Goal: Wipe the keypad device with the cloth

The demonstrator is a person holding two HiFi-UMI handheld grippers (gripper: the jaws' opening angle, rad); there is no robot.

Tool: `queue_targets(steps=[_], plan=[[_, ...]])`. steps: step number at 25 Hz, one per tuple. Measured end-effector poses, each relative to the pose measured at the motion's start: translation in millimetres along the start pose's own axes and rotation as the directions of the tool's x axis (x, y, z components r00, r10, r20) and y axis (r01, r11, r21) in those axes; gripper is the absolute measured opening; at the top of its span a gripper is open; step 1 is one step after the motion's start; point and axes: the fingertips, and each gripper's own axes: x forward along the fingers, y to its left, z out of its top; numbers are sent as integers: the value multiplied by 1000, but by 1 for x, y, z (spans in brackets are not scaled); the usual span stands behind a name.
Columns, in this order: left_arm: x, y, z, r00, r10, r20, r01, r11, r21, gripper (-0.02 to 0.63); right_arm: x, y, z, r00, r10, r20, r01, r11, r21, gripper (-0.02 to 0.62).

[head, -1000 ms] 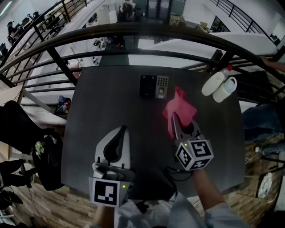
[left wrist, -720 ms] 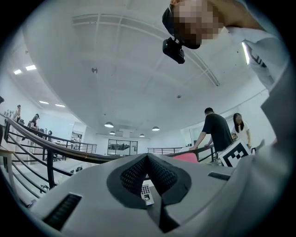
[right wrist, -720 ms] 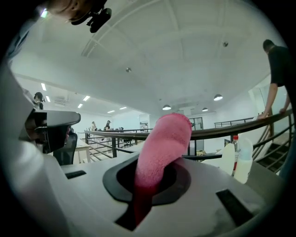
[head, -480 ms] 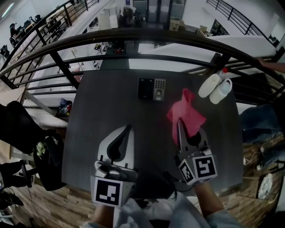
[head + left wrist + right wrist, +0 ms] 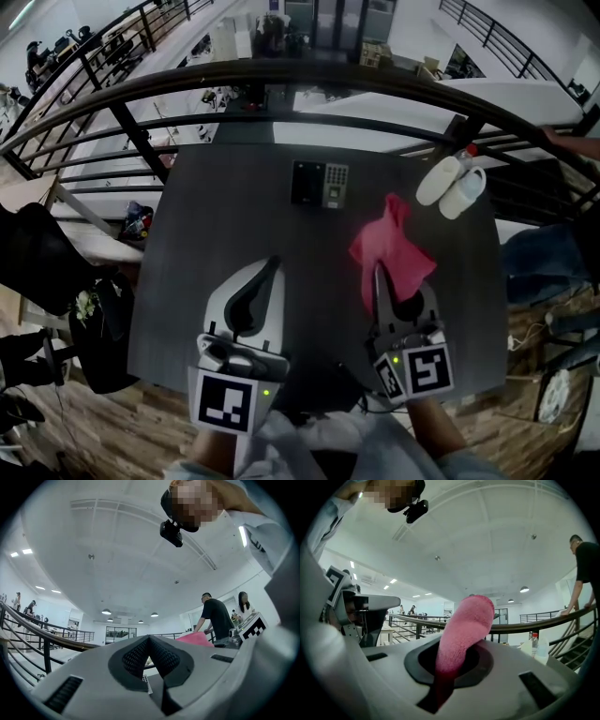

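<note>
The keypad device (image 5: 320, 183), a black panel with a grey keypad, lies flat at the far middle of the dark table (image 5: 216, 216). My right gripper (image 5: 380, 272) is shut on a pink cloth (image 5: 394, 248), which bunches up beyond its tips to the near right of the device, apart from it. In the right gripper view the pink cloth (image 5: 464, 630) rises out of the closed jaws. My left gripper (image 5: 267, 267) hovers over the near left of the table, shut and empty, its jaws (image 5: 149, 638) meeting at the tip.
Two white bottles (image 5: 450, 183) lie at the table's far right corner. A dark curved railing (image 5: 300, 75) runs just beyond the far edge. A person in black (image 5: 216, 616) stands in the background, and a dark chair (image 5: 56, 281) sits left of the table.
My right gripper has drawn back toward me and slightly right with the pink cloth. The left gripper has barely moved.
</note>
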Motion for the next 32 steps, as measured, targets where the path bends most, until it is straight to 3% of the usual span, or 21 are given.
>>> queue_targets(steps=[12,32], plan=[[-7,-3,11,1000,-1,19,1,1000,6,3,-9,-1,15,998,-39,47,38,999,17,31],[-11,-2,13,1000,-1,18,0,1000,9,3,-8,3,10,999,-26,26,26,1000,16,29]])
